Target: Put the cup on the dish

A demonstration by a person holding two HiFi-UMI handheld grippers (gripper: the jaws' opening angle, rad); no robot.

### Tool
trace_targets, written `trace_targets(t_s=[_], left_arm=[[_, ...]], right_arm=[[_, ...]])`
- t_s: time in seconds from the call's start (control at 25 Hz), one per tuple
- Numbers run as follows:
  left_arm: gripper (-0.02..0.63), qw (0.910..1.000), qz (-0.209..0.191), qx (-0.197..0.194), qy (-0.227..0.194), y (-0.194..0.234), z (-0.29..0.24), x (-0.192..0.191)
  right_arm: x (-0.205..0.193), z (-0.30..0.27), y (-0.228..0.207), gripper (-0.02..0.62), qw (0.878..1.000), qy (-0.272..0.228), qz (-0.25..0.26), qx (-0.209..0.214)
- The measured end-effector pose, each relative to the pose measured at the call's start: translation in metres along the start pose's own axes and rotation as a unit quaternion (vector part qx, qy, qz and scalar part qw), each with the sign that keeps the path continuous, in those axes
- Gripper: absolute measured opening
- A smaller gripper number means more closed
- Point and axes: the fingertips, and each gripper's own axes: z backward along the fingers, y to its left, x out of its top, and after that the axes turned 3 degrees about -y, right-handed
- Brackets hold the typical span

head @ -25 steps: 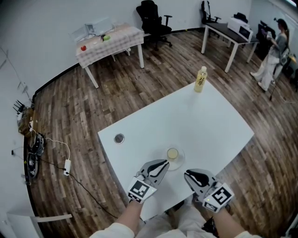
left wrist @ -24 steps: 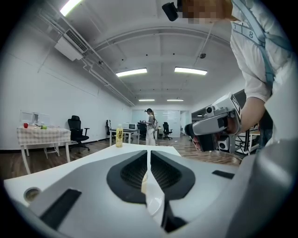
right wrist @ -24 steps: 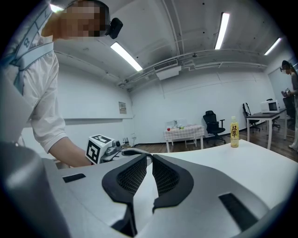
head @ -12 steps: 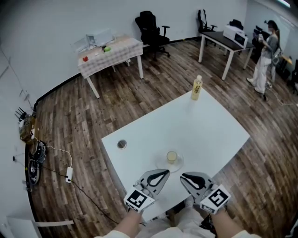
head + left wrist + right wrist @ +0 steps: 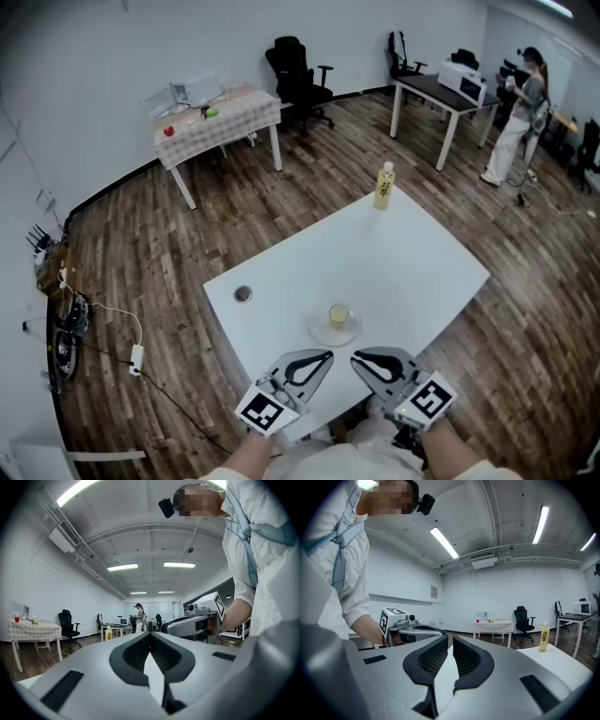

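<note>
Far back left, a table under a checked cloth, on the wood floor. Nearer, on the left part of the white desk, a small round grommet. Next, over the near desk edge, left hand-held gripper: pressed together, tips meeting, nothing between them. Just beyond both tips and between them, pale yellow cup, upright on the clear dish, touched by neither tool. Then right hand-held gripper: all but together, only a thin slit between the ribbed pads, nothing in that slit, near its partner but apart from it. Farther right and well back, at the far desk edge, a yellow bottle, upright. Far right, beyond another table, a person standing.
</note>
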Motion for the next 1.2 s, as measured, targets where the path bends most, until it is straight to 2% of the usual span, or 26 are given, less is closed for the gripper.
trace_targets(t_s=[0.64,1.2], left_arm=[[0.002,0.9995,-0.023,-0.021,-0.004,-0.009,0.013,0.030],[0.002,0.9994,-0.019,-0.026,-0.009,-0.015,0.024,0.024]], right_arm=[[0.030,-0.001,0.012,0.032,1.000,-0.022,0.015,-0.003],[0.021,-0.004,0.020,0.032,1.000,-0.017,0.013,-0.007]])
